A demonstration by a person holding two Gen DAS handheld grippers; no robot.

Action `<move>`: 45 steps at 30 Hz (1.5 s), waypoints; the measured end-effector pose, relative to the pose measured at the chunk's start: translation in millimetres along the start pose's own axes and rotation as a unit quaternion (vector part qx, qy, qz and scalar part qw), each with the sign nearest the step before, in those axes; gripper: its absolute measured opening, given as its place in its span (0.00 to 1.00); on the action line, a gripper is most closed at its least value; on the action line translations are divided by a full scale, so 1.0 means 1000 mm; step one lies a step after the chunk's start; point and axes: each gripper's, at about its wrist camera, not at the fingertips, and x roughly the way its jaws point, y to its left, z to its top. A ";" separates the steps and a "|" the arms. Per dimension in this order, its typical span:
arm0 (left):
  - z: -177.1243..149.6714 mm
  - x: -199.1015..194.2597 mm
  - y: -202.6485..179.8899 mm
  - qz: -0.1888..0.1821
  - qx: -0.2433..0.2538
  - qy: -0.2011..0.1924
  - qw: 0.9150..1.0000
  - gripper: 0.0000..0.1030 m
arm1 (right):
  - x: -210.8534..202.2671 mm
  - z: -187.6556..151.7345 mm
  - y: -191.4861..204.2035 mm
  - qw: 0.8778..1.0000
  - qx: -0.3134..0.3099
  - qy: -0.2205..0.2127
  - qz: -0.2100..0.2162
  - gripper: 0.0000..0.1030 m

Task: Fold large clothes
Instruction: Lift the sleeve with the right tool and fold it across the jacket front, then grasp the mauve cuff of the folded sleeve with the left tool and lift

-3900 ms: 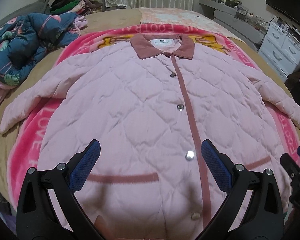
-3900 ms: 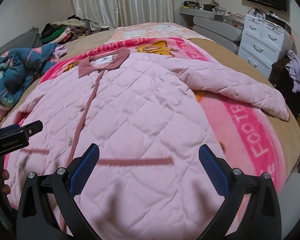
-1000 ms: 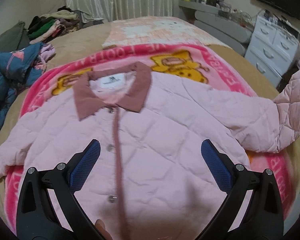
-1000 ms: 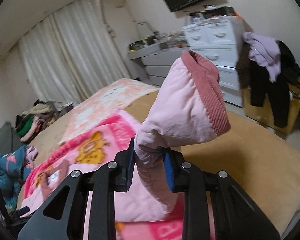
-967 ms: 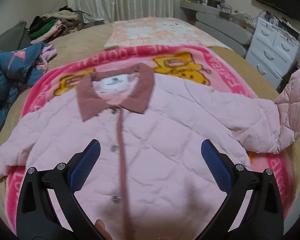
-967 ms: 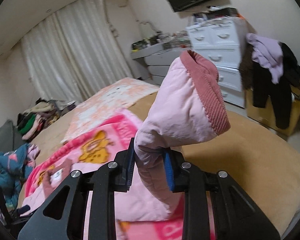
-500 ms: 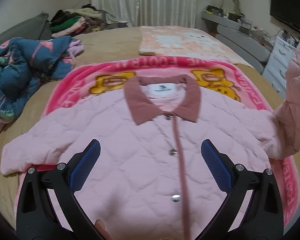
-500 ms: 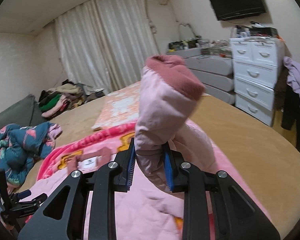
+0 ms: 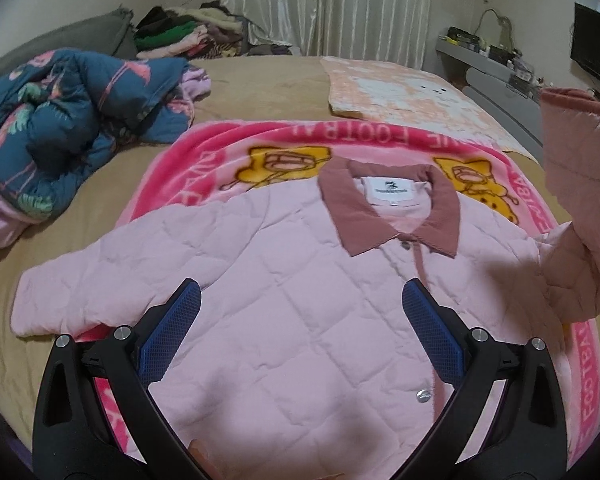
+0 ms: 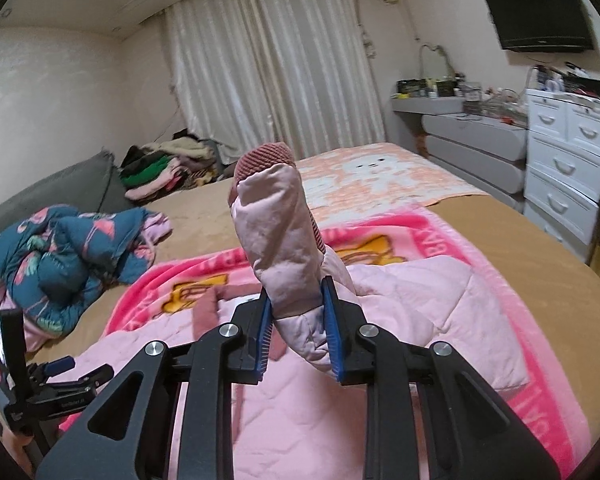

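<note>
On the bed (image 9: 268, 80), a pink quilted jacket (image 9: 300, 300) lies front-up over a bright pink fleece blanket (image 9: 220, 148) printed with yellow cartoon bears and white lettering.

Left wrist view: left gripper (image 9: 300, 328) hangs above the chest of the jacket, fingers spread wide, nothing between the blue textured pads (image 9: 168, 332). Collar (image 9: 388, 208) is a dusty-rose ribbed knit, with a white label inside; a matching rose strip runs down the front with metal snaps (image 9: 423, 396). Diamond stitching covers the body. One sleeve lies flat toward the left of the frame; the other sleeve (image 9: 572, 200) rises off the bed at the right edge (what holds it is out of frame).

Right wrist view supplies that: right gripper (image 10: 296, 332) is pinching the raised sleeve just below its ribbed rose cuff (image 10: 265, 160), pads pressed into the puffy fabric, cuff end standing upright. It also shows the left gripper from the side, low at the left edge, plus white drawers (image 10: 568, 164) and a wall-mounted screen (image 10: 540, 8).

A crumpled blue floral quilt (image 9: 60, 120) and a stack of folded clothes (image 9: 180, 36) sit on the far side of the bed.
</note>
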 end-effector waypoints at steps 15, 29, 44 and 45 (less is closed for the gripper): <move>-0.011 0.014 0.093 -0.027 -0.099 0.038 0.994 0.92 | 0.074 -0.082 0.115 0.991 -0.090 0.086 0.051 0.21; -0.035 0.042 0.087 -0.106 -0.156 0.103 0.977 0.92 | 0.086 -0.175 0.155 0.963 -0.111 0.213 0.123 0.58; -0.087 0.085 0.039 -0.138 -0.196 0.197 0.951 0.92 | 0.025 -0.159 0.049 0.983 -0.029 0.177 0.036 0.79; -0.086 0.085 0.036 -0.137 -0.195 0.198 0.951 0.91 | 0.023 -0.159 0.043 0.984 -0.023 0.175 0.030 0.79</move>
